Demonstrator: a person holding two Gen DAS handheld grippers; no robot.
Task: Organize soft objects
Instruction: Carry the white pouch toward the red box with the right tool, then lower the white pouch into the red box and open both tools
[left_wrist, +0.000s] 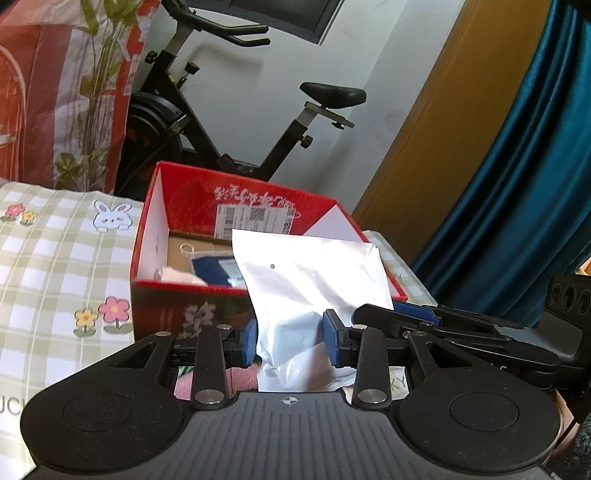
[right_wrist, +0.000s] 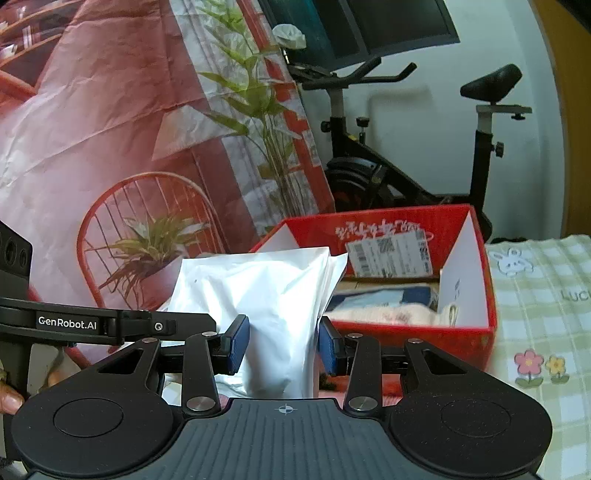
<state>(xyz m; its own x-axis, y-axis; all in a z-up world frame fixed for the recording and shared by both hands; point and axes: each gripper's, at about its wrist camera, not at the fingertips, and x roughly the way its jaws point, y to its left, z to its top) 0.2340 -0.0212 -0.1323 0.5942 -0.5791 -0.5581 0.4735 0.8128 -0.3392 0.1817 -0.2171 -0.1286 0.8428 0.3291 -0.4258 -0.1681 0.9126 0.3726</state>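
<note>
Your left gripper (left_wrist: 291, 341) is closed on the lower part of a white plastic bag (left_wrist: 314, 280), with the blue pads pressing its two sides, and your right gripper (right_wrist: 282, 345) holds the same bag (right_wrist: 258, 295) in the same way, so the bag stands up between both tools, in front of the red box (left_wrist: 177, 295) and partly over its near edge. The bag looks soft and a little puffy; I cannot tell what is inside it. The box is open at the top, and in it some things already lie: a dark blue packet (left_wrist: 216, 271), something white beside it, and in the right view a cream knitted piece (right_wrist: 384, 315). So I judge that part of the sorting is done, and this bag is the one in hand and is not yet in the box. How many soft things are left outside, the pictures do not show. For the way in, mind the near red wall of the box and the white inner flaps (right_wrist: 465, 273) at its sides, because the bag's bottom could catch on them. Above the box there is free room. Behind it stands an exercise bike (left_wrist: 258, 140), well apart, and beside it a printed cloth backdrop (right_wrist: 110, 129). The box sits on a checked cloth (left_wrist: 55, 258) with flowers and a rabbit. The two tools are very near each other, so you have little room between them.
</note>
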